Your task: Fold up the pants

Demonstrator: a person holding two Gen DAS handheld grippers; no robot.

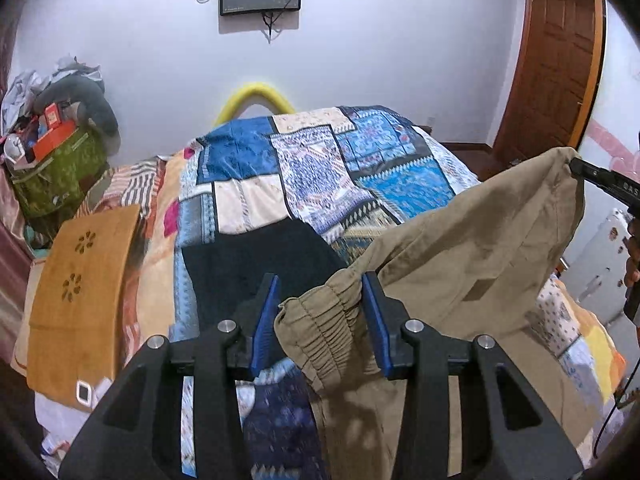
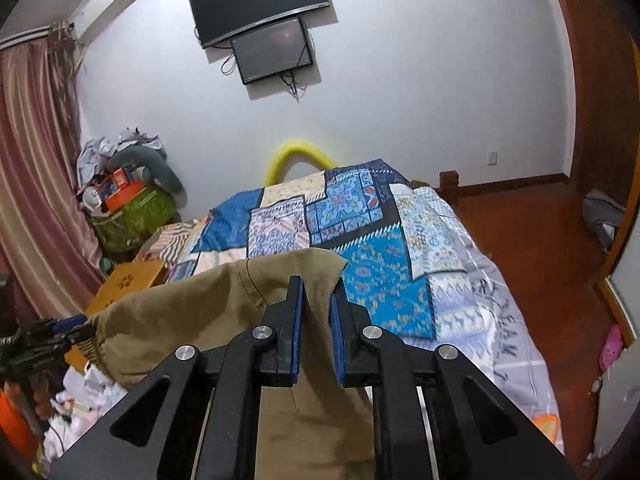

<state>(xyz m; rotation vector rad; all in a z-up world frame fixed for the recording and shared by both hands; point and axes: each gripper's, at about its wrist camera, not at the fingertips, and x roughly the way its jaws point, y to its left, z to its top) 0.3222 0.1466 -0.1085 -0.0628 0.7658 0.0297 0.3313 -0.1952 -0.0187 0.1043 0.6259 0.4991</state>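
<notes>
Khaki pants [image 1: 480, 240] hang in the air above the bed, stretched between both grippers. My left gripper [image 1: 320, 304] is shut on the gathered elastic band, which bunches between its blue pads [image 1: 374, 320]. In the right wrist view, my right gripper [image 2: 318, 300] is shut on a thin fold at the other end of the pants [image 2: 180, 320]. The rest of the cloth drops below both grippers. The right gripper [image 1: 576, 168] shows at the far right of the left wrist view, pinching the cloth's corner. The left gripper [image 2: 80, 330] shows at the left edge of the right wrist view.
A patchwork quilt [image 1: 320, 160] covers the bed, with a dark garment [image 1: 256, 256] lying on it under the pants. A tan perforated board [image 1: 80, 280] and a green bag piled with clutter [image 1: 56, 176] sit at the left. Wooden door [image 1: 560, 60] and floor [image 2: 540, 220] are on the right.
</notes>
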